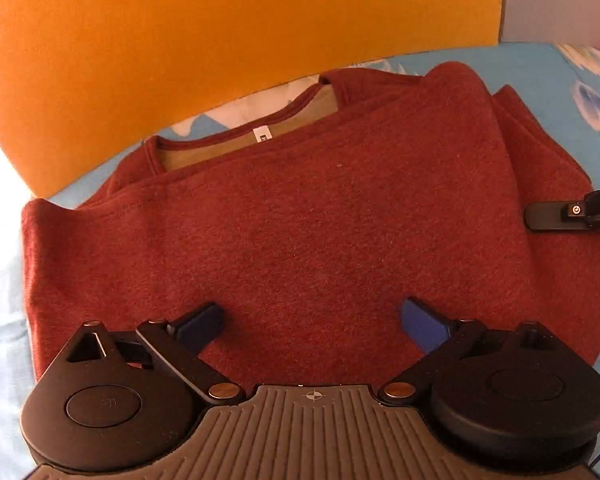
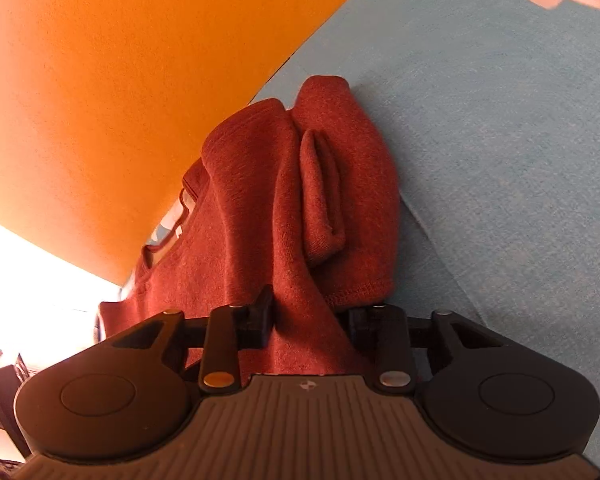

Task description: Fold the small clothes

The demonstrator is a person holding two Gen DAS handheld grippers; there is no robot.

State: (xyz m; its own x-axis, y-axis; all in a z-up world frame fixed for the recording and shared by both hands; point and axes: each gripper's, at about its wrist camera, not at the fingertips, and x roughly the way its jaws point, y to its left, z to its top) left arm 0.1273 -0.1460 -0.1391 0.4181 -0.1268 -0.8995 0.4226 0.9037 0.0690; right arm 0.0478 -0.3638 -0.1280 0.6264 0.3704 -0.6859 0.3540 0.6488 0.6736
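A dark red sweatshirt [image 1: 300, 216] lies on a blue sheet [image 1: 540, 76], sleeves folded in, collar toward the orange board. My left gripper [image 1: 314, 320] is open over the near hem, fingers apart and empty. My right gripper [image 2: 310, 320] has its jaws around a bunched fold of the sweatshirt [image 2: 300, 200] at its right side, with cloth between the fingers; it shows in the left wrist view [image 1: 556, 216] at the garment's right edge.
An orange board [image 1: 220, 32] stands behind the garment. The blue sheet with white cloud print [image 2: 520, 160] spreads to the right. Bright light floods the left edge.
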